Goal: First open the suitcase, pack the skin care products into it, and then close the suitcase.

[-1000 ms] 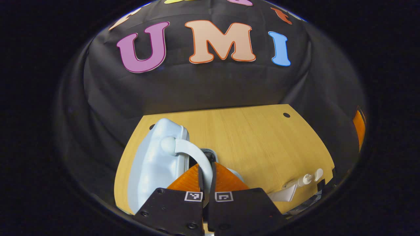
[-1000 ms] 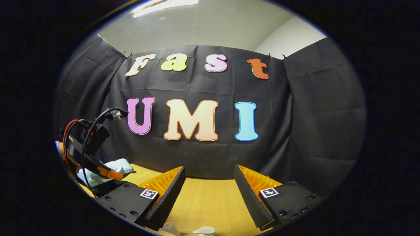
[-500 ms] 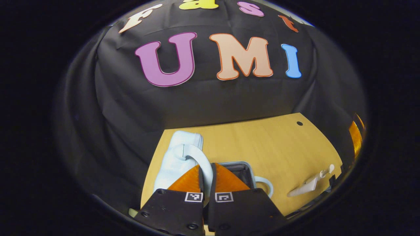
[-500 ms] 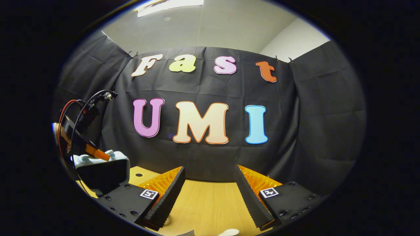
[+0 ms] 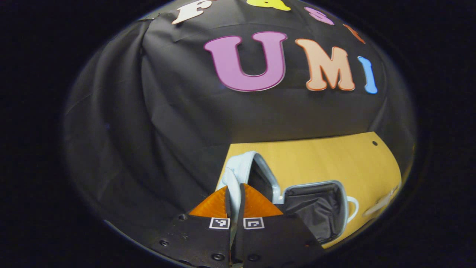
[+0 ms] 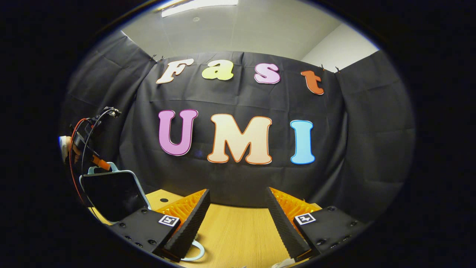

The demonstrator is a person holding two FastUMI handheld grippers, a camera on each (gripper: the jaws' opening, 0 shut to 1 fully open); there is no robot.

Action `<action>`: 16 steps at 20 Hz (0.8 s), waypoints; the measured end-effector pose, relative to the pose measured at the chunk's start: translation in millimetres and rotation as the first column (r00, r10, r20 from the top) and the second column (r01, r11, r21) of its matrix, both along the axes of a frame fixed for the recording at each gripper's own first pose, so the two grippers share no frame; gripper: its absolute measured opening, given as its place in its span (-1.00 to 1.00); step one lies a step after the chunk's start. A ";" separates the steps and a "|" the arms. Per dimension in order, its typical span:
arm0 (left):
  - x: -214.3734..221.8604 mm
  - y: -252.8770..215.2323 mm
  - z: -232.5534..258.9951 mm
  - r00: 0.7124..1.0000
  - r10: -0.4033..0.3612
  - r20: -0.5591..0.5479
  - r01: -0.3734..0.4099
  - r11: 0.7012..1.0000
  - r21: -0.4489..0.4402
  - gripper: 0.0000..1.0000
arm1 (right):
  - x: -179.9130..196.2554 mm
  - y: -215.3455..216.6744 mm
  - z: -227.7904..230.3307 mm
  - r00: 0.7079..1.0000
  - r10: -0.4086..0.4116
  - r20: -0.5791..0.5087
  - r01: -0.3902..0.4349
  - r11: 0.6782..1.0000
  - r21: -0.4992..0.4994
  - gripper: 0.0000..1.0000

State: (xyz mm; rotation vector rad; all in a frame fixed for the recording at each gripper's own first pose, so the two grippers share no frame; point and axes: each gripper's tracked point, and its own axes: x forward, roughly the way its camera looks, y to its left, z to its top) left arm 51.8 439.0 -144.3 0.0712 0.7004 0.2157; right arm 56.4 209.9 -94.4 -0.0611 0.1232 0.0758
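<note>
Pale-blue suitcase (image 5: 316,208) is lying open on the wooden bench (image 5: 316,160), lid (image 5: 241,173) raised. Lid handle (image 5: 232,190) is being pinched between the left gripper (image 5: 233,197) fingers. Right gripper (image 6: 236,219) fingers are being held wide apart, gripping nothing, above the bench.

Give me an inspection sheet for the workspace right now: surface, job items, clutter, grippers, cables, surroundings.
Surface: wooden table, bare grain showing.
Job's things: pale blue suitcase open, dark lining exposed; lid raised by its handle. A white skin care item lies on the table beside the case.
Clutter: nothing seen.
Grippers: left gripper shut on the lid handle; right gripper open, above the table, holding nothing.
Cables: red and black leads on the left gripper.
Surroundings: black cloth wall, pale ceiling.
</note>
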 end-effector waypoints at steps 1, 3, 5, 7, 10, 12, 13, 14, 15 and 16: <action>-1.2 15.6 -6.2 1.000 0.020 -0.009 -0.020 1.000 0.007 -1.00 | 2.7 3.2 0.4 1.000 0.001 0.001 -0.001 1.000 -0.003 0.93; -2.5 40.2 -19.5 0.998 0.057 -0.016 -0.057 0.998 0.002 -1.00 | 6.2 10.8 -2.2 1.000 0.005 -0.005 -0.005 1.000 -0.008 0.93; -7.8 57.6 -38.8 0.995 0.096 -0.043 -0.097 0.995 -0.038 -1.00 | 8.8 16.6 -4.6 1.000 0.008 -0.013 -0.008 1.000 -0.015 0.97; -10.5 67.3 -59.9 0.990 0.125 -0.071 -0.129 0.990 -0.061 -1.00 | 11.0 20.1 -6.1 1.000 0.011 -0.019 -0.011 1.000 -0.024 0.97; -20.6 80.2 -93.5 0.978 0.158 -0.135 -0.171 0.981 -0.089 -1.00 | 13.3 26.8 -8.9 0.999 0.016 -0.028 -0.017 0.999 -0.036 0.93; -24.3 81.7 -119.3 0.970 0.170 -0.176 -0.191 0.975 -0.111 -1.00 | 13.8 29.9 -11.9 0.999 0.018 -0.039 -0.020 0.999 -0.045 0.93; -25.9 83.3 -132.1 0.964 0.175 -0.200 -0.202 0.971 -0.125 -1.00 | 13.5 30.8 -13.0 0.999 0.018 -0.045 -0.020 0.999 -0.050 0.93; -30.2 85.0 -142.4 0.958 0.179 -0.224 -0.212 0.968 -0.135 -1.00 | 12.8 31.8 -15.4 0.999 0.017 -0.052 -0.020 0.998 -0.056 0.93; -32.5 86.0 -155.7 0.952 0.186 -0.245 -0.226 0.963 -0.146 -1.00 | 12.2 32.0 -17.0 0.998 0.017 -0.059 -0.020 0.998 -0.062 0.93; -34.6 85.2 -168.6 0.945 0.191 -0.264 -0.237 0.959 -0.154 -1.00 | 11.8 33.9 -19.4 0.998 0.017 -0.067 -0.021 0.997 -0.068 0.93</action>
